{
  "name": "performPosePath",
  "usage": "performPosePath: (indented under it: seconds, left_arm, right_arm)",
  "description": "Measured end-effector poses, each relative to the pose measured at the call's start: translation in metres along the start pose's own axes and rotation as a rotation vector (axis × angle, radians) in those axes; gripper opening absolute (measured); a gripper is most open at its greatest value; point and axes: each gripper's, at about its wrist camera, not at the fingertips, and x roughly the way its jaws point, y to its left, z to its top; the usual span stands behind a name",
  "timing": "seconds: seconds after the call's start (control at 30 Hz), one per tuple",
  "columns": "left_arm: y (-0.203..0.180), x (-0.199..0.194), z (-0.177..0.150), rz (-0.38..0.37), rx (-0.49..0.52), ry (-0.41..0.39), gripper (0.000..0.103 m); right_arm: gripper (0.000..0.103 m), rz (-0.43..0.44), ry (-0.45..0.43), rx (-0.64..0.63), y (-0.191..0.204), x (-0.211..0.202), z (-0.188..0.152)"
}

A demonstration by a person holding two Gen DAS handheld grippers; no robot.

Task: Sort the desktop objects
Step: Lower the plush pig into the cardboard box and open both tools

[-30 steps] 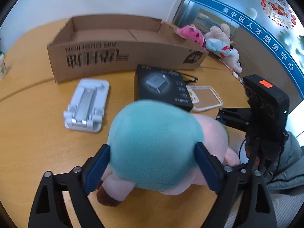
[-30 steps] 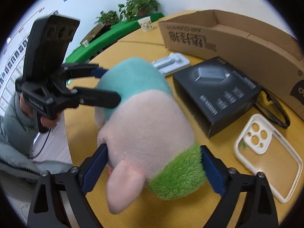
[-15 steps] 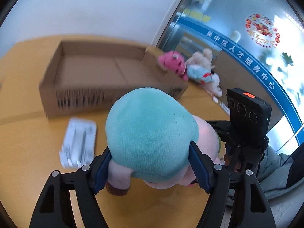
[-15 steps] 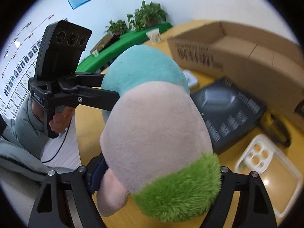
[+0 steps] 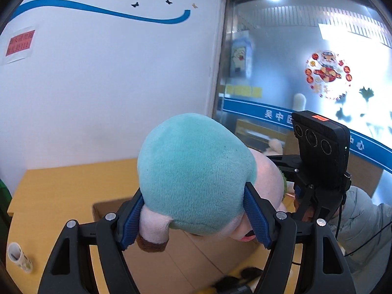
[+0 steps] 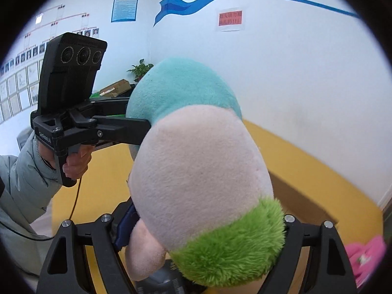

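Left gripper (image 5: 193, 218) jaws clamped on plush toy (image 5: 196, 171); right gripper (image 6: 203, 232) jaws clamped likewise, both raised.

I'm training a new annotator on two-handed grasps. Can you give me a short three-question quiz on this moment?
1. True or false: the plush toy is clamped by both the left gripper and the right gripper.
2. Which end does the left gripper hold: A) the teal end, B) the green fuzzy end?
3. What open container shows below the toy in the left wrist view?

Key: 1. True. 2. A. 3. The cardboard box.
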Motion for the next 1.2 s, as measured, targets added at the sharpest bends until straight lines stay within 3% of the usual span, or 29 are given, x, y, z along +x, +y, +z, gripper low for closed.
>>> performPosePath:
  seconds: [0.23,0.4,0.6,0.77,0.87,0.97,1.07,1.2]
  left_arm:
    - [0.07,0.056,0.0,0.045,-0.064,0.041,0.073]
    - [0.122,0.115,-0.021,0.083,-0.14,0.132,0.073]
    - [0.181,0.19,-0.073,0.157,-0.257,0.299,0.073]
    - [0.192,0.235,-0.11,0.23,-0.26,0.502,0.074]
    - [0.187,0.241,-0.115,0.249,-0.246,0.551,0.075]
    - [0.198,0.239,-0.12,0.33,-0.244,0.564,0.071]
    - [0.206,0.234,-0.122,0.307,-0.287,0.544,0.071]
    - [0.204,0.235,-0.126,0.313,-0.258,0.561,0.071]
  right_arm:
    - [0.083,0.035,0.095,-0.075,-0.058,0.072,0.025]
    - [0.083,0.084,0.198,-0.085,-0.107,0.146,0.02]
    - [0.085,0.077,0.306,-0.064,-0.143,0.237,-0.022]
    - [0.086,0.008,0.436,-0.022,-0.151,0.302,-0.077]
    - [0.086,0.004,0.473,-0.013,-0.149,0.308,-0.098]
    - [0.089,-0.013,0.459,0.008,-0.153,0.293,-0.102]
    - [0.09,-0.018,0.461,0.048,-0.162,0.272,-0.104]
    - [0.089,-0.03,0.501,0.046,-0.192,0.261,-0.121]
